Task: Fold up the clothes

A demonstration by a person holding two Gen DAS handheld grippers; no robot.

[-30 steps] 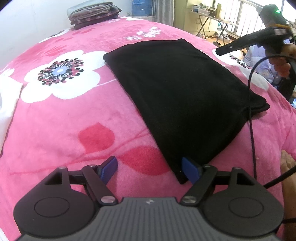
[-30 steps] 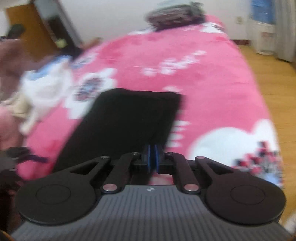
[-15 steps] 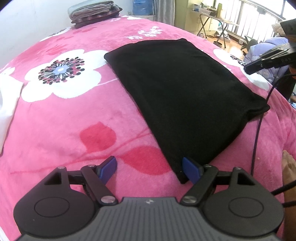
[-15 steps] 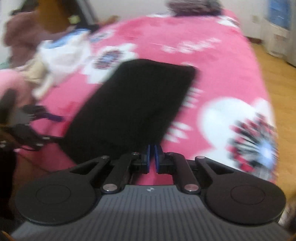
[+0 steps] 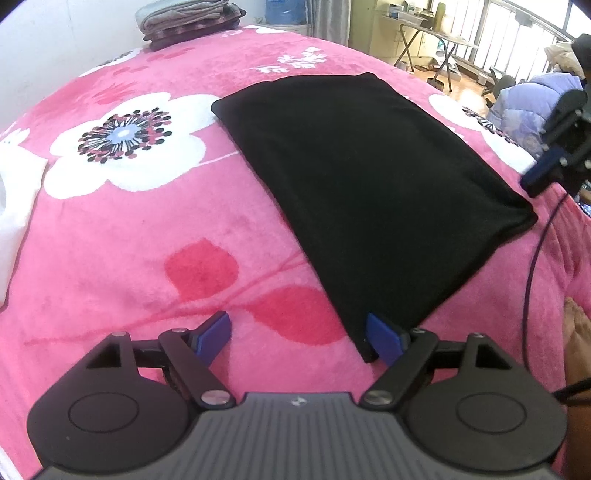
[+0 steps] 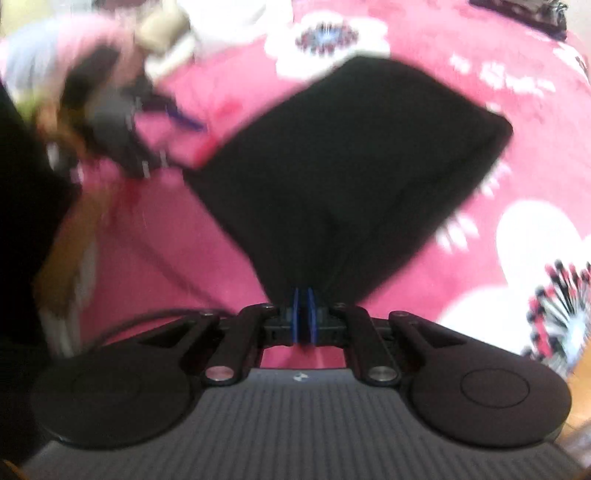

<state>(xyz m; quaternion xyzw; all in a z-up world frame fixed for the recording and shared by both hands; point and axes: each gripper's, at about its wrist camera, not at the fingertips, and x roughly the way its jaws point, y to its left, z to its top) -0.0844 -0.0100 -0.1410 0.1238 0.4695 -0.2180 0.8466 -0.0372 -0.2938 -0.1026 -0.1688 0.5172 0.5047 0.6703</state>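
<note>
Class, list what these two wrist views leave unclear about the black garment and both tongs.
- Right wrist view: motion blur hides whether the right tongs, nearly closed, pinch the black garment.
- Left wrist view: the left tongs, open, hide the garment's near corner behind one finger.
- Left wrist view: the right tongs' tips are cut off by the frame edge.

A pink blanket (image 5: 155, 236) printed with large white flowers and red leaf shapes covers the bed, and a stack of folded grey and dark textiles (image 5: 184, 18) sits at its far end against the white wall. Beyond the bed's far right side stand a blue water bottle (image 5: 281, 11), a folding table (image 5: 428, 33) with small items on it before a railed window, and a lilac padded jacket (image 5: 524, 107) draped nearby on a chair. A white cloth (image 5: 14, 206) lies at the bed's left edge.
</note>
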